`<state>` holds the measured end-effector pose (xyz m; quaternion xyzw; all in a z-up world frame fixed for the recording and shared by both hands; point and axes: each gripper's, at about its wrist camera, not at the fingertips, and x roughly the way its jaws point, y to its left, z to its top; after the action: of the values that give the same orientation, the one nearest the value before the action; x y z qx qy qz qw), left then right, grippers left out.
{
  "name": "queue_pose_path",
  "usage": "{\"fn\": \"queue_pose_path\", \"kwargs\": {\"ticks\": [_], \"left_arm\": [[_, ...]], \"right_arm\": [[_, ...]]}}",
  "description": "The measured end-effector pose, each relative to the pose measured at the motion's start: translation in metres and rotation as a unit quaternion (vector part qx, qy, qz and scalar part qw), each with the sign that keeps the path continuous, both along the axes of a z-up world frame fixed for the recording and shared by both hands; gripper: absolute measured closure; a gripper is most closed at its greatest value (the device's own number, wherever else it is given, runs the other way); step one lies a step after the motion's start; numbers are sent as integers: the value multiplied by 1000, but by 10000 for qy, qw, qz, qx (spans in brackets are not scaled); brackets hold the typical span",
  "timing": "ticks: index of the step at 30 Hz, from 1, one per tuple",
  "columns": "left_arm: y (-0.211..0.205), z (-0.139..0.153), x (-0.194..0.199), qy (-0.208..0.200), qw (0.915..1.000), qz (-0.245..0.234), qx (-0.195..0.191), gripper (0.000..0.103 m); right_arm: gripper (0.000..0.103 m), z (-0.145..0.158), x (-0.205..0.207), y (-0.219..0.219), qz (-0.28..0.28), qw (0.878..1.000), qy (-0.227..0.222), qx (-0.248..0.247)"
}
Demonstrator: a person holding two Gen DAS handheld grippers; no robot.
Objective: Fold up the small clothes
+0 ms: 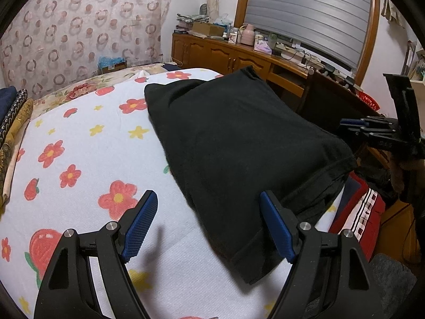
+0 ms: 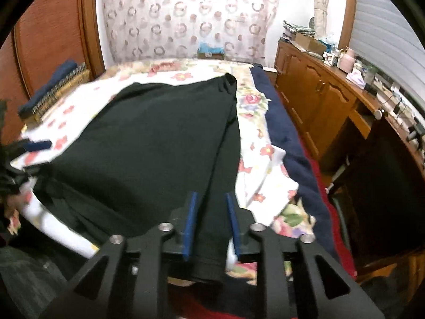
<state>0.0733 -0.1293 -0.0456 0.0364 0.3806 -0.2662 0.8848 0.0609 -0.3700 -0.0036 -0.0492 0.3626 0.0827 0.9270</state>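
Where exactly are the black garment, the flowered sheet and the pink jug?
black garment (image 1: 239,143), left wrist view, middle of its top panel
flowered sheet (image 1: 87,146), left wrist view, bare patch between flowers
pink jug (image 1: 247,35), left wrist view, its body

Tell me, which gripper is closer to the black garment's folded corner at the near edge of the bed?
The right gripper: its jaws straddle that corner of the black garment. The left gripper hovers open above the garment's other side.

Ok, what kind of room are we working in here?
Most likely a bedroom in a home. The black garment lies on a bed with a flower-print sheet, a wooden sideboard crowded with household items runs along the wall, and a patterned curtain hangs behind the bed.
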Motion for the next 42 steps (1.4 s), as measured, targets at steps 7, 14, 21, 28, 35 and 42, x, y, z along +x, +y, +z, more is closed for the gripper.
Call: {"fn": "queue_pose_path", "kwargs": {"ticks": [7, 14, 21, 28, 35, 42], "left_arm": [[-1, -6, 3, 89, 10000, 30, 27, 23], [-7, -13, 5, 206, 9997, 6, 128, 23], [-7, -20, 5, 393, 9992, -35, 96, 23], [-8, -19, 1, 586, 9978, -272, -143, 54], [-13, -17, -6, 652, 9970, -400, -135, 62], [-14, -12, -13, 596, 9963, -562, -269, 95]], "right_arm": [[65, -21, -15, 14, 174, 9997, -31, 158], [48, -34, -4, 5, 26, 9998, 148, 125], [47, -40, 2, 3, -31, 9986, 386, 348], [47, -43, 3, -3, 15, 9962, 533, 691], [47, -41, -1, 1, 36, 9966, 561, 602], [47, -41, -2, 6, 202, 9970, 549, 499]]}}
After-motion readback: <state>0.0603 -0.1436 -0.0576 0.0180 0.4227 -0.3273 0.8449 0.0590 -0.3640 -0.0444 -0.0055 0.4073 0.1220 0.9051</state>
